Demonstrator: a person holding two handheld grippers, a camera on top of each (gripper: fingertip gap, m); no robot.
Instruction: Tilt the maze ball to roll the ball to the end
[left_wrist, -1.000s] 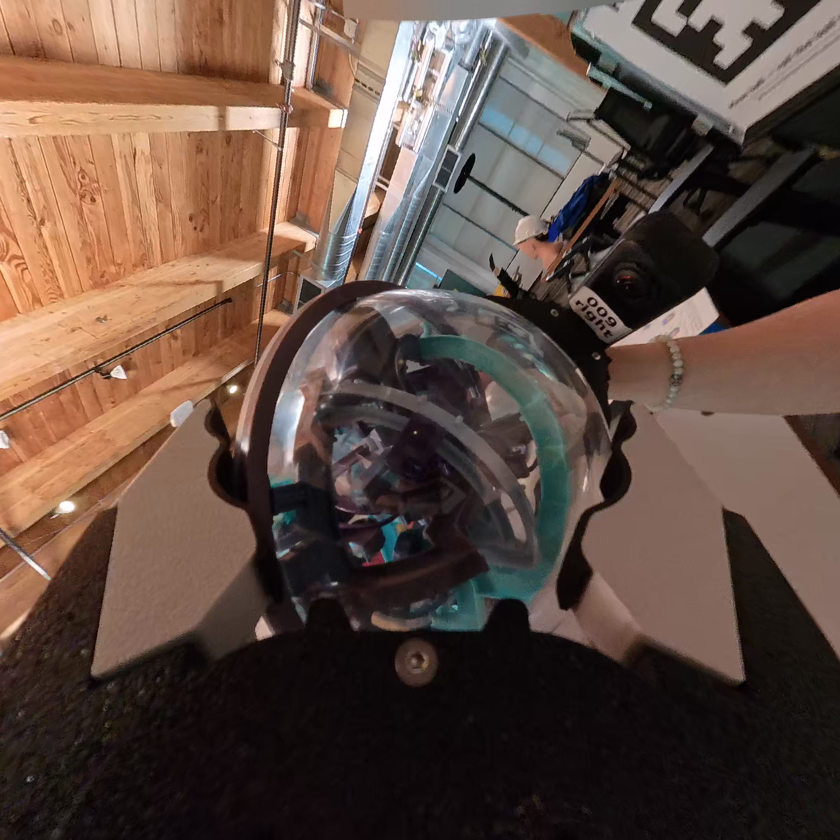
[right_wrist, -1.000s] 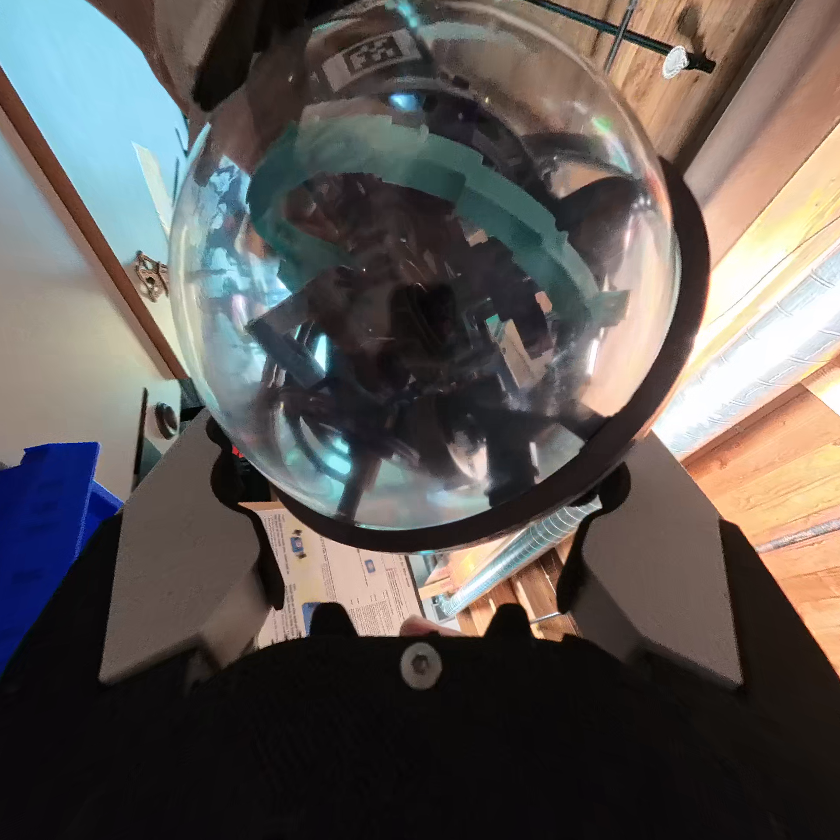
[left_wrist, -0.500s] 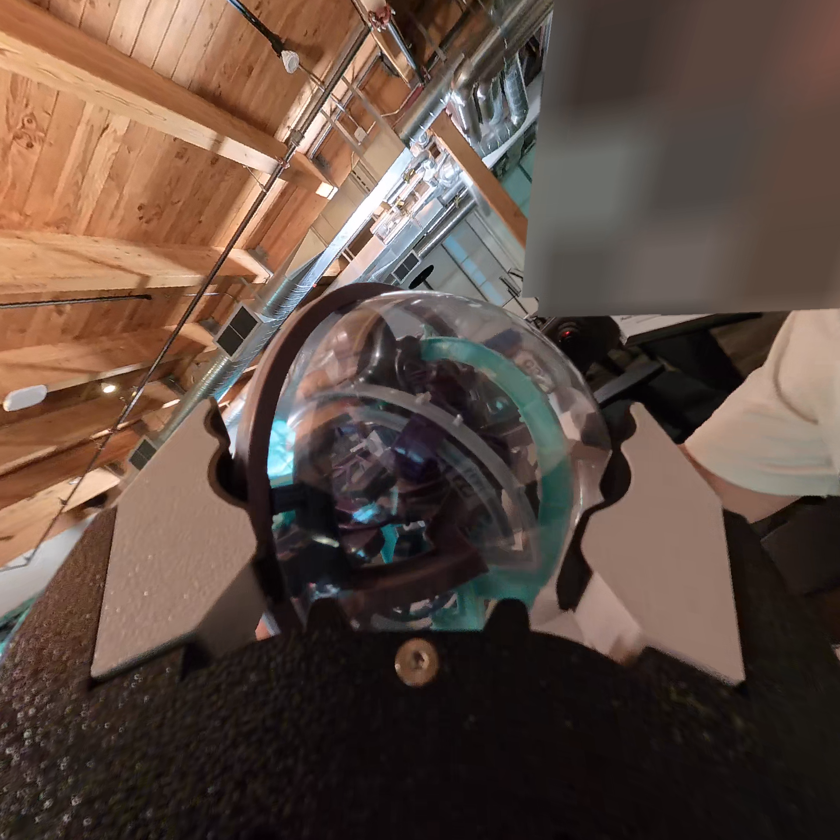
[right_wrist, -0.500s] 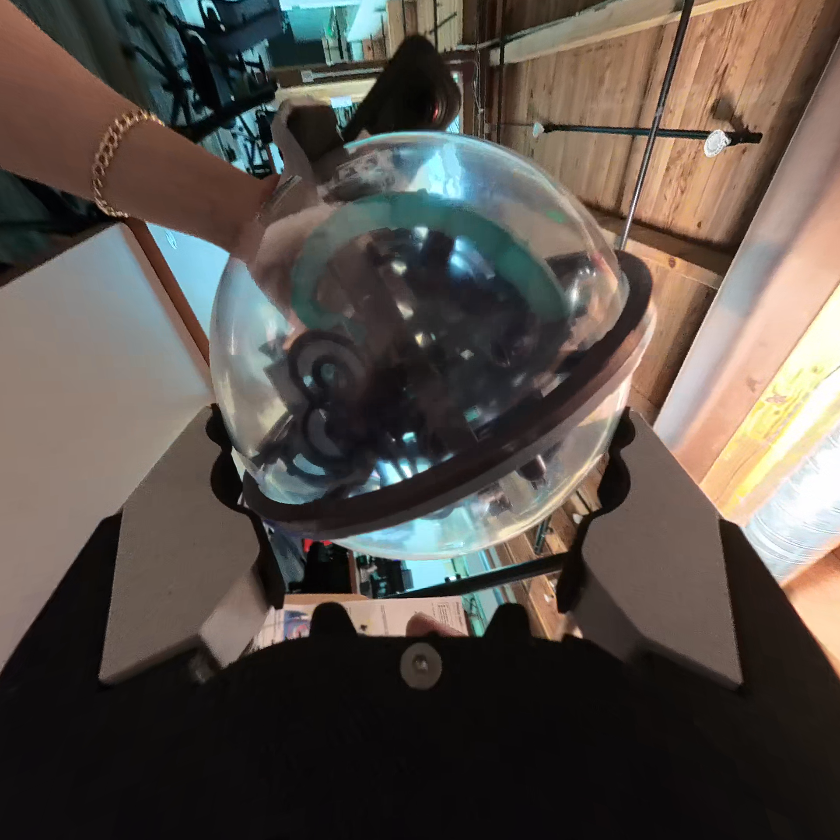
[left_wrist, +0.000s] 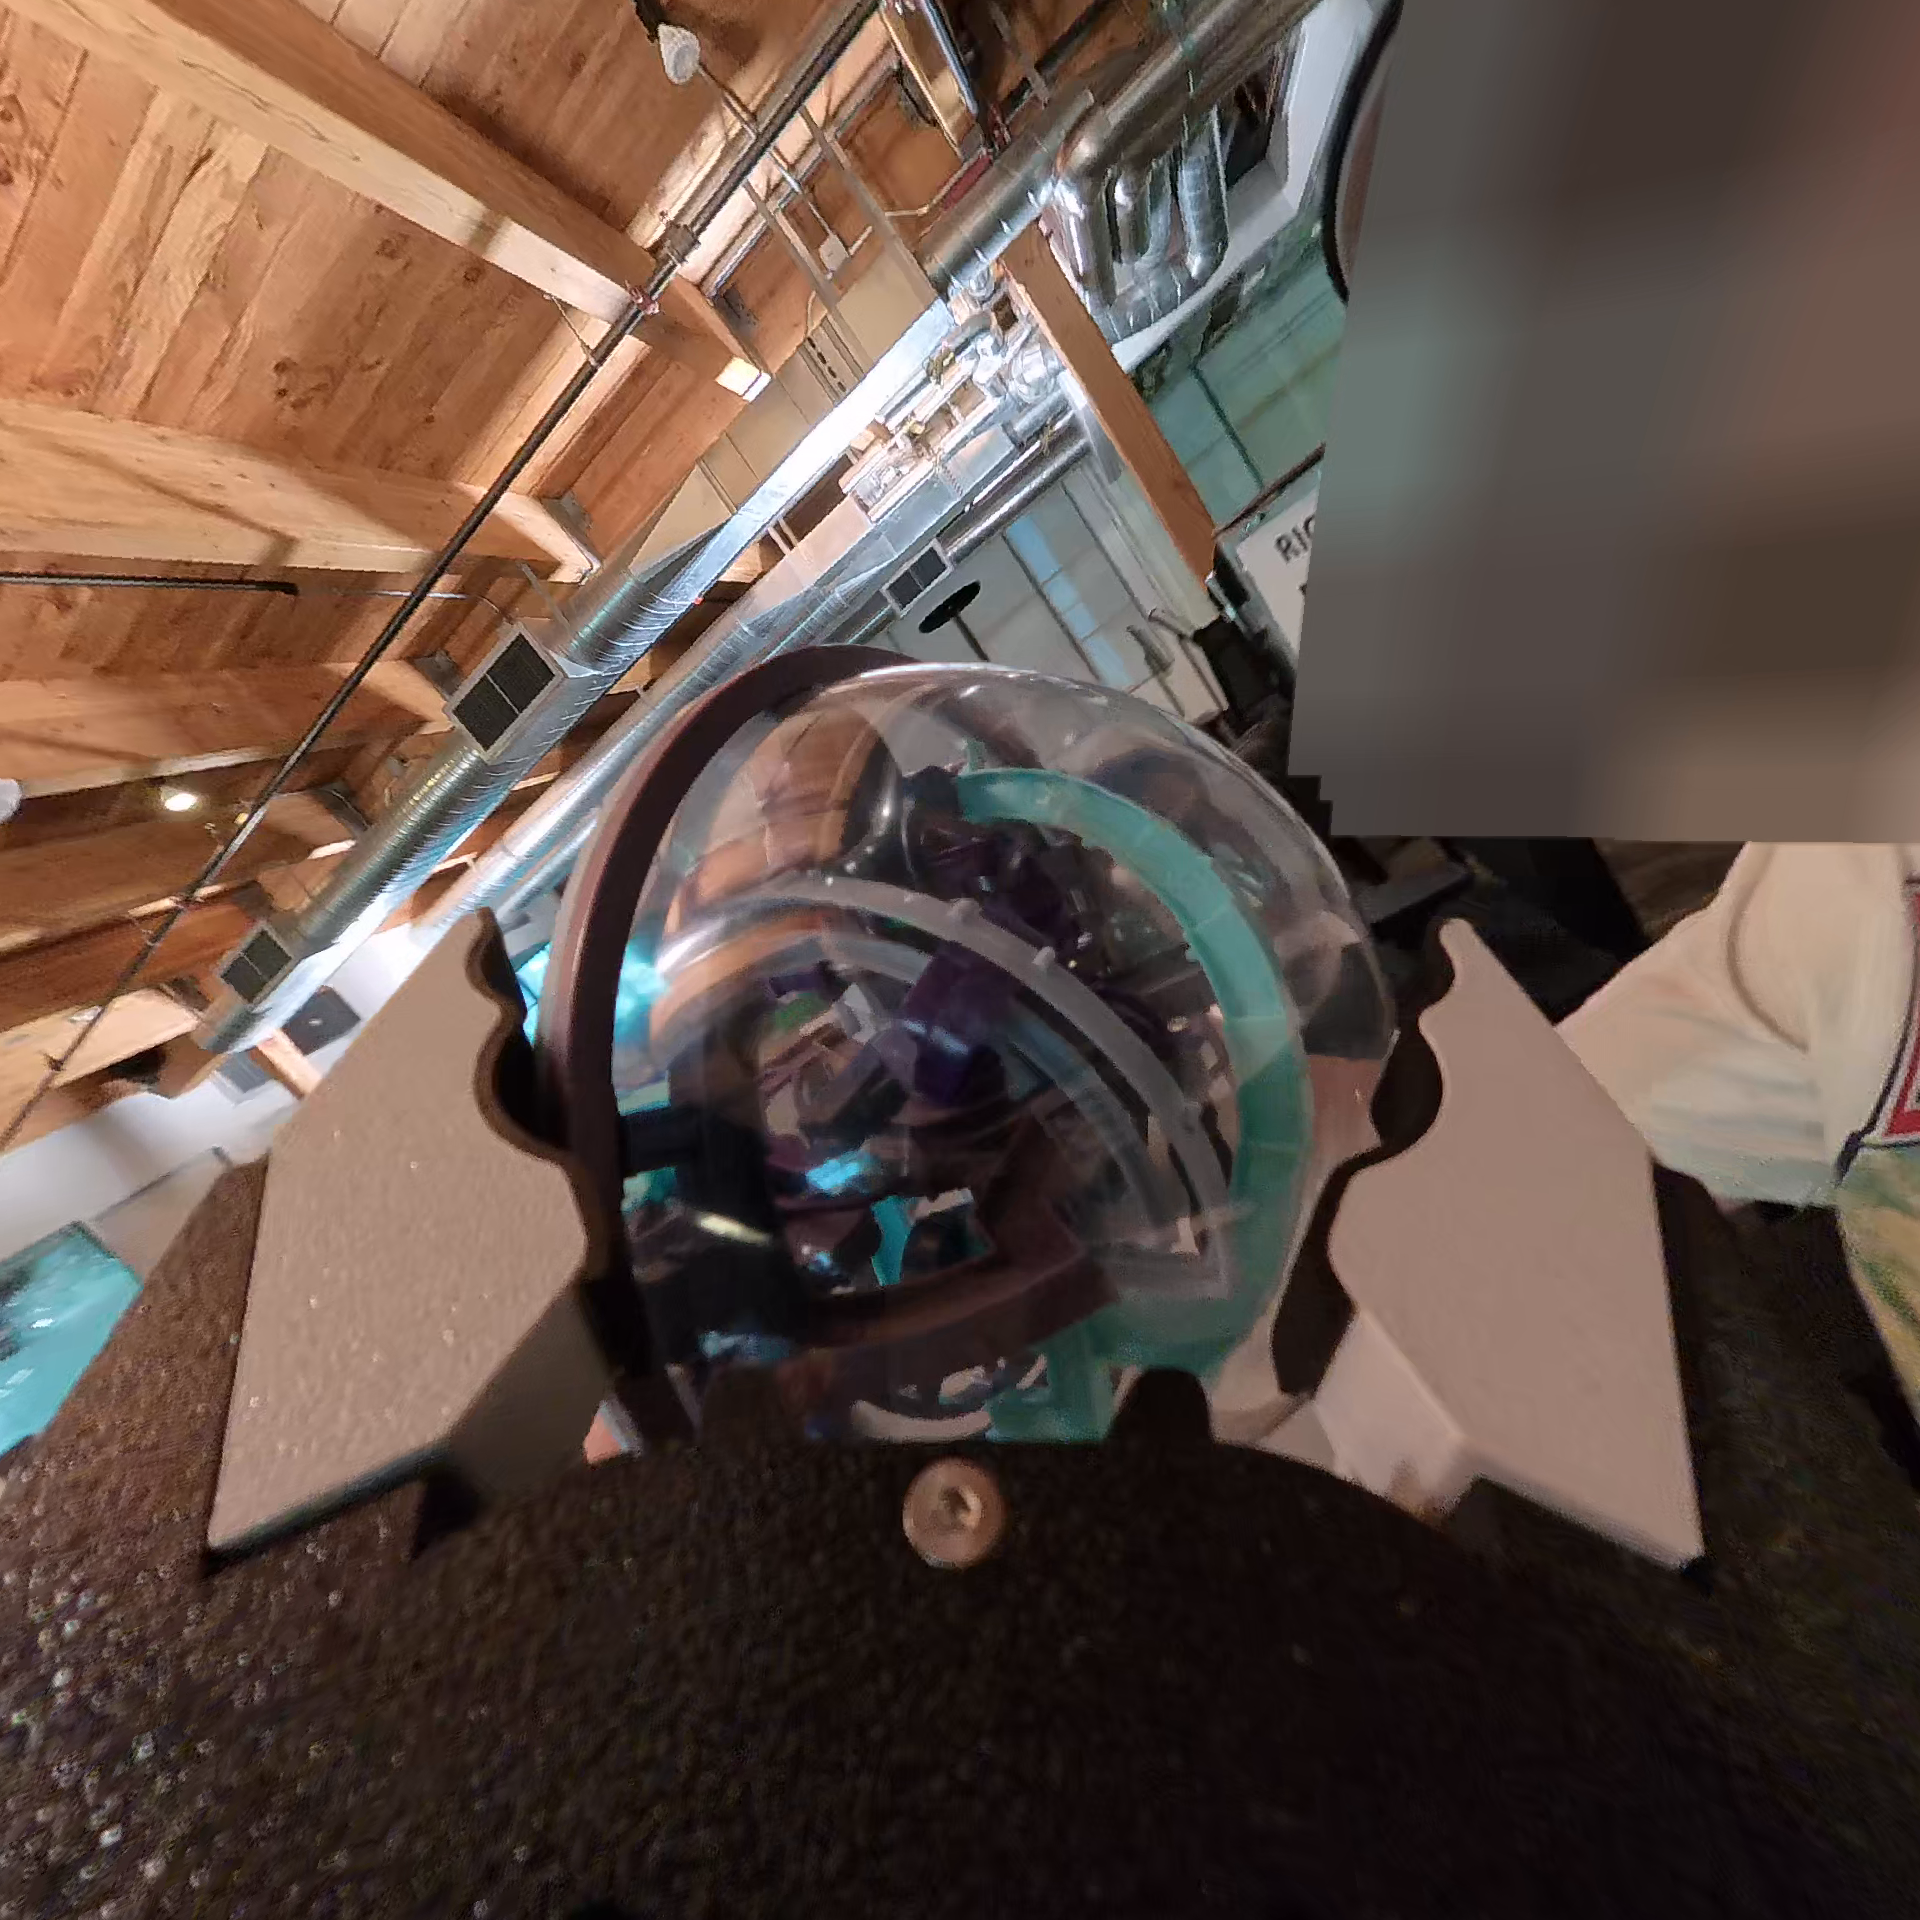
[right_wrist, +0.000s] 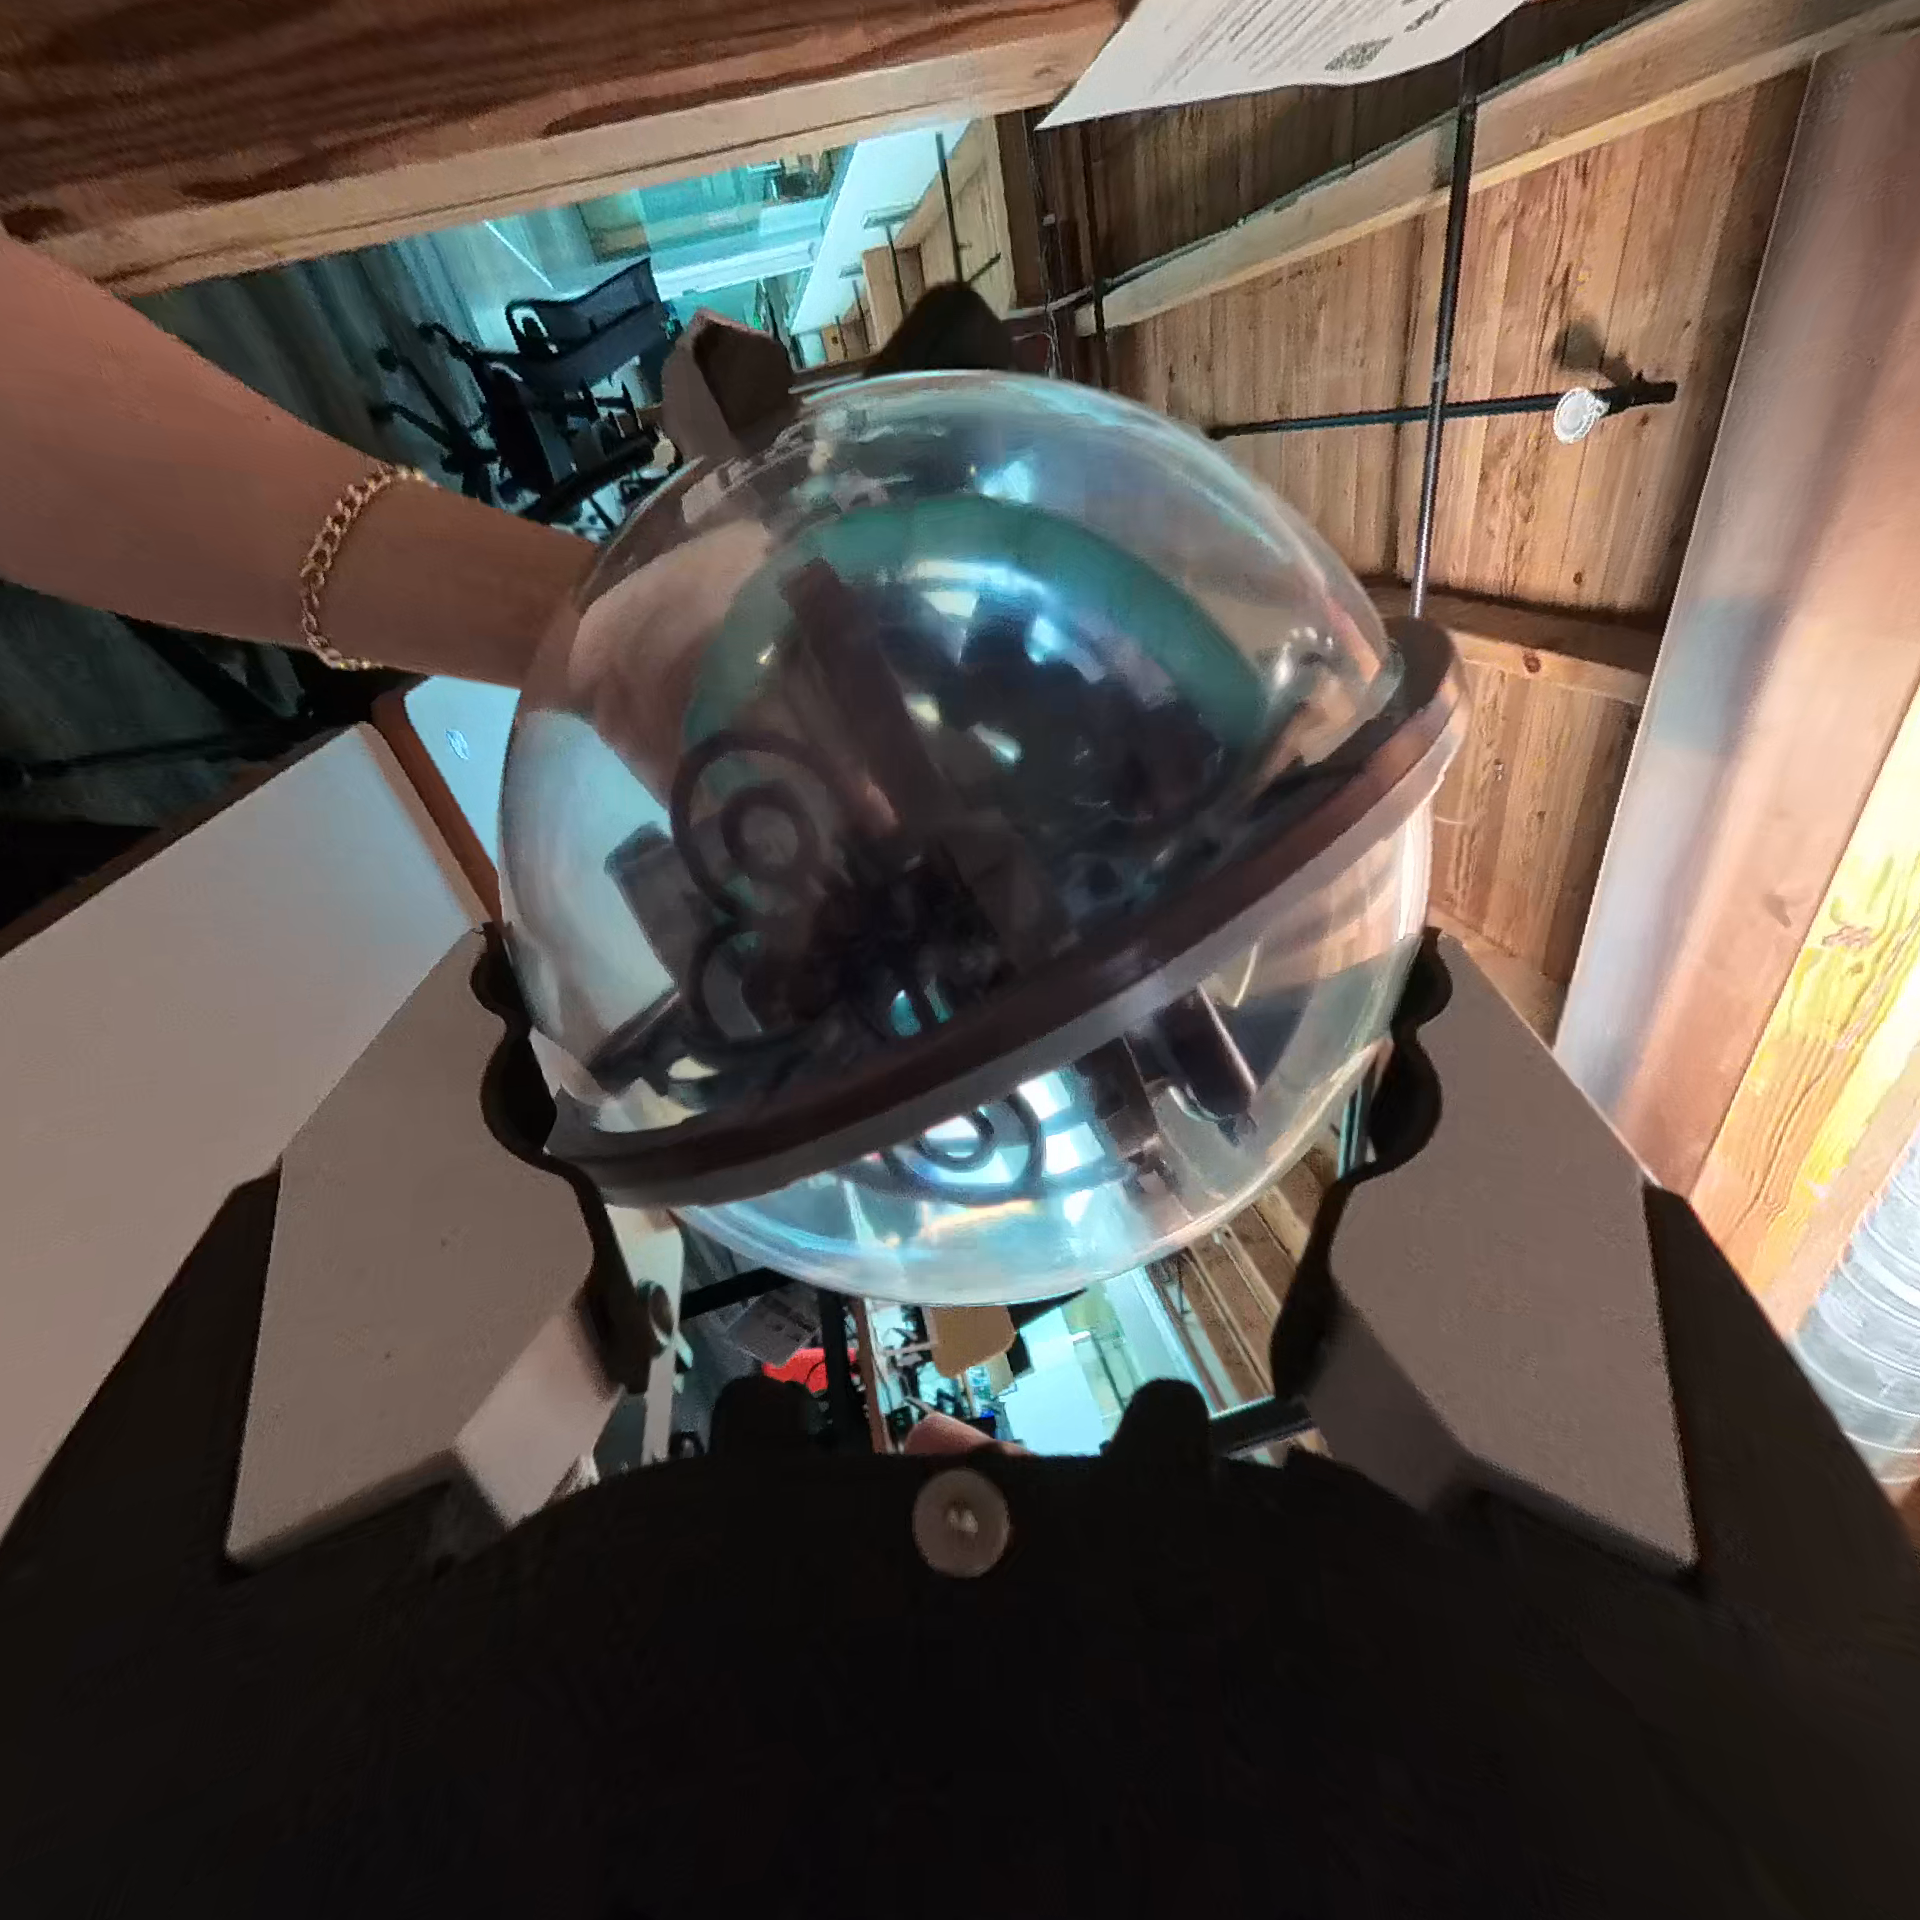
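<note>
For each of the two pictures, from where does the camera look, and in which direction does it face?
Left wrist view: sits on the left gripper, looks up along its fingers at the maze ball held between them, wooden ceiling behind; a pale sleeve shows at right.
Right wrist view: sits on the right gripper, looks along its fingers at the ball clamped at its dark rim; a forearm with a gold bracelet reaches in.
Shared: the same ball, gripped from two sides, and the wood ceiling.
</note>
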